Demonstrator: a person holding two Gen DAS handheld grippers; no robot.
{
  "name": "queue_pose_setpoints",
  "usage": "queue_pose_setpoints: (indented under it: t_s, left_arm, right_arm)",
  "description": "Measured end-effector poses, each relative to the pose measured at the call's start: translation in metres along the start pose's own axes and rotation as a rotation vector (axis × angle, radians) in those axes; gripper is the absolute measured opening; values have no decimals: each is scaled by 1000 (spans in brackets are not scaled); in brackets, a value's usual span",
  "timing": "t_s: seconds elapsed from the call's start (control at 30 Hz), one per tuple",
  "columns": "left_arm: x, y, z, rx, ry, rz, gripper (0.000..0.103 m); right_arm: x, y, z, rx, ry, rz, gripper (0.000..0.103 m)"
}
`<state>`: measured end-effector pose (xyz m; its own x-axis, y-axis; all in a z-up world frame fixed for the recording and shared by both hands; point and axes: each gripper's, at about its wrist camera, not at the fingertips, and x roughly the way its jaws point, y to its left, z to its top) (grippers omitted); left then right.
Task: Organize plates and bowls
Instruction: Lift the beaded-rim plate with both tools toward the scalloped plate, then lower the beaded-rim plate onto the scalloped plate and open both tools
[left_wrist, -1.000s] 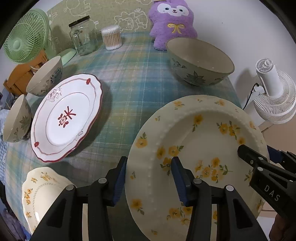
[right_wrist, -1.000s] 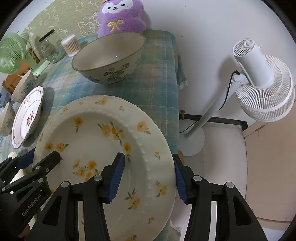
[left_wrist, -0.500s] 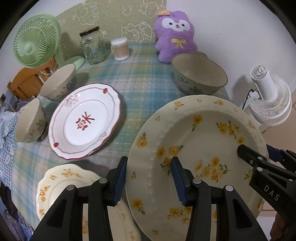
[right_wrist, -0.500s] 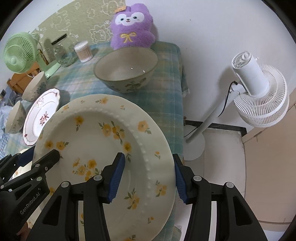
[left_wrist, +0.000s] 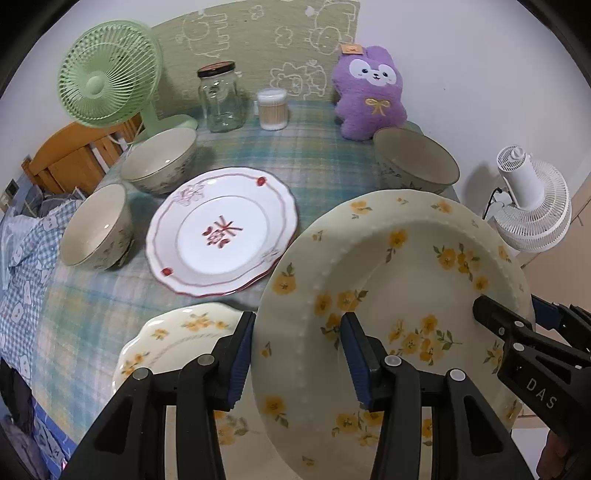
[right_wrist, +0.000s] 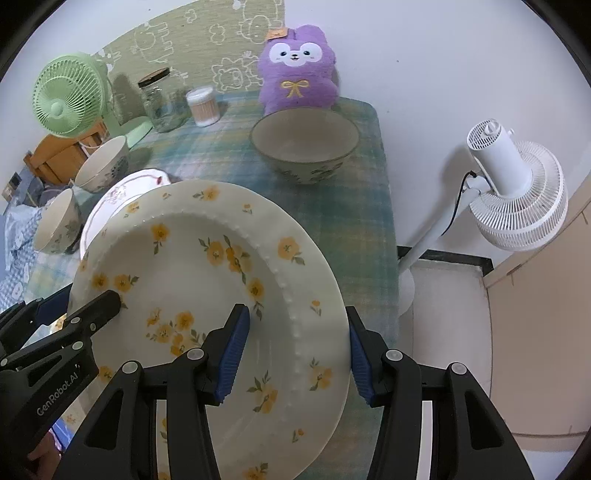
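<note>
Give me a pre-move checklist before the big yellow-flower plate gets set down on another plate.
1. Left hand-held gripper clamped on the rim of the large floral plate: ok.
2. Right hand-held gripper clamped on the opposite rim: ok.
3. Plate clear of the tablecloth: ok, it sits raised and tilted.
4. Small floral plate below the left gripper is bare on top: ok for the part that shows; the rest is hidden.
5. Red-trimmed plate is bare on top: ok.
6. Large bowl out of the carried plate's way: ok, it stands apart near the purple plush toy.
</note>
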<state>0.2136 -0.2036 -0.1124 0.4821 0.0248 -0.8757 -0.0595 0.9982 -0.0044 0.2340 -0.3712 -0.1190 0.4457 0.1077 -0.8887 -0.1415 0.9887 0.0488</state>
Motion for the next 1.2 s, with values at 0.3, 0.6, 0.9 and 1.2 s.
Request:
queue_pose_setpoints:
  t_s: [0.3,0.6,0.9,1.2]
  left_arm:
    - [-14,41,-19,2,-2,-11,47]
    - [-16,79,-40,6,17,-11,47]
    - [-5,106,-60,21,49,-19,47]
    - [10,123,-75,12,88,-30,48]
  right_arm:
    - [-13,43,-20,9,1,-9,54]
    - [-11,83,-40,20,23,-6,53]
    - [1,111,-63,43,51,-19,53]
    - [13,129,-77,50,75,-37,52]
